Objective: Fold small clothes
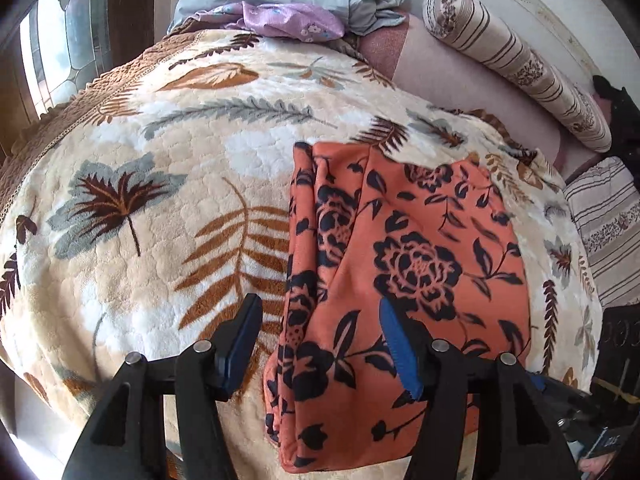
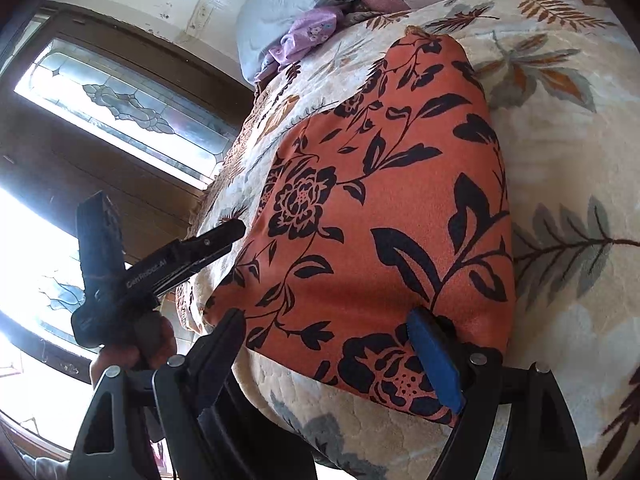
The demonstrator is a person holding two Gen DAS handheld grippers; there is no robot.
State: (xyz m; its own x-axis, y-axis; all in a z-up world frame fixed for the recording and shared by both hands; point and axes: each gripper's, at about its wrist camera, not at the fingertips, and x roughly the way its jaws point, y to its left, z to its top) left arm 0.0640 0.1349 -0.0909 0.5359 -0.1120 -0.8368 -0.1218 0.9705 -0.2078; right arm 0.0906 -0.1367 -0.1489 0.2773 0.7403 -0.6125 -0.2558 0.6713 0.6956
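An orange garment with a black flower print (image 1: 404,264) lies folded flat on the leaf-patterned blanket (image 1: 168,184). My left gripper (image 1: 320,316) is open and empty, its jaws spread over the garment's near left edge, just above it. My right gripper (image 2: 328,328) is open and empty over the near edge of the same garment (image 2: 380,200). The left gripper also shows in the right wrist view (image 2: 224,232), held in a hand at the garment's left side.
A pile of grey and purple clothes (image 1: 292,0) lies at the bed's far end. A striped bolster (image 1: 516,64) and striped cushion (image 1: 608,216) lie at the right. A leaded window (image 2: 120,108) stands beside the bed.
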